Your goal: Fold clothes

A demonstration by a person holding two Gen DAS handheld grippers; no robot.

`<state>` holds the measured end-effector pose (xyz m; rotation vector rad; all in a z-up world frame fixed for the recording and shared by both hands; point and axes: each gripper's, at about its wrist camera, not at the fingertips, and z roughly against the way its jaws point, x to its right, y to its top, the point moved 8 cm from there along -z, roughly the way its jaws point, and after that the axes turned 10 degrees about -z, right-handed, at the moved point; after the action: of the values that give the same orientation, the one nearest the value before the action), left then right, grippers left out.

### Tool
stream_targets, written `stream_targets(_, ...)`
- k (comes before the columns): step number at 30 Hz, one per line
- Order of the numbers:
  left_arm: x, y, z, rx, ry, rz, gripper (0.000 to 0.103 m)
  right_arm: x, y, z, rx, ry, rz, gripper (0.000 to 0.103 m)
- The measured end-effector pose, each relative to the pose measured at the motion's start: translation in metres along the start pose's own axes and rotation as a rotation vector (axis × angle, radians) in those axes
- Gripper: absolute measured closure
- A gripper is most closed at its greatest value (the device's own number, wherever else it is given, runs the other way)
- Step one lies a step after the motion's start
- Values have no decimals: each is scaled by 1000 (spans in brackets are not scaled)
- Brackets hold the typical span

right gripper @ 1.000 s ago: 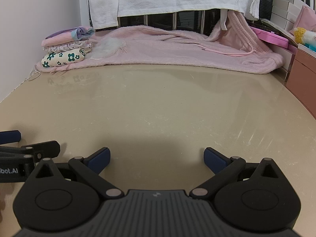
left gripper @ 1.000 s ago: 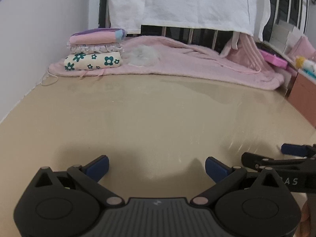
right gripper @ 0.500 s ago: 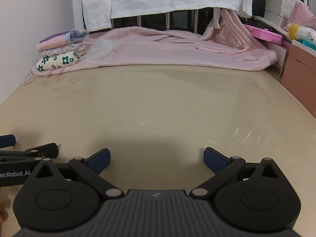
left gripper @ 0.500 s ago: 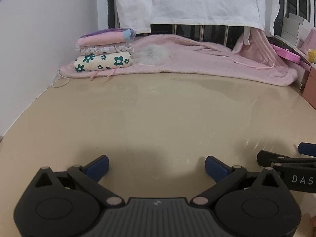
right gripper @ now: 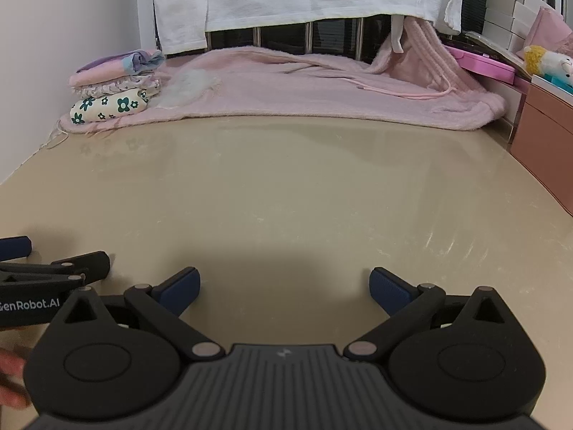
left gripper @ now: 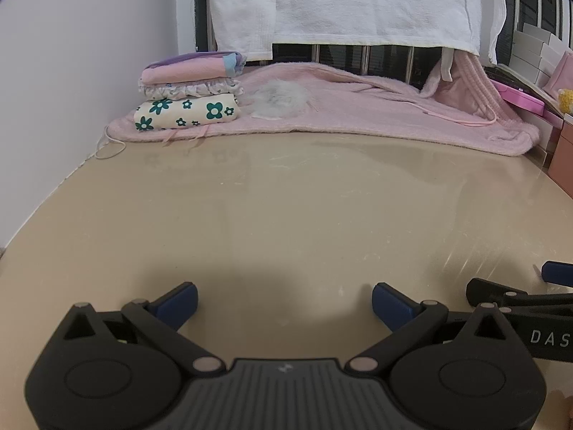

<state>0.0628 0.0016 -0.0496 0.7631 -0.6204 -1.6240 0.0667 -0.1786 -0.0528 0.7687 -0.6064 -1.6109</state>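
Note:
A large pink fleece garment [left gripper: 358,114] [right gripper: 322,86] lies spread across the far side of the beige table [left gripper: 286,208] [right gripper: 286,186], with a pale fluffy patch [left gripper: 283,96] on it. A stack of folded clothes [left gripper: 189,96] [right gripper: 114,86] sits at the far left, a flowered piece at the bottom. My left gripper [left gripper: 284,301] is open and empty, low over the near table. My right gripper [right gripper: 284,286] is open and empty beside it. Each shows at the edge of the other's view: the right gripper [left gripper: 519,297], the left gripper [right gripper: 53,268].
A white towel [left gripper: 340,3] hangs on a metal rail behind the table. A white wall [left gripper: 71,71] bounds the left side. At the right stand a pink-brown drawer box [right gripper: 544,136], white boxes [right gripper: 508,14], a pink case [right gripper: 480,61] and a plush toy [right gripper: 548,61].
Both grippers have shifted slightly, so the far clothes pile and pink garment sit a little further right in the views. Both stay open and empty.

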Motion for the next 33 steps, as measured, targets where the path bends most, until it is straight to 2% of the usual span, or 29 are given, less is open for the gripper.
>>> stream_targets(33, 0, 0, 1, 0, 4, 1, 0, -1, 1, -1, 0, 5, -1, 1)
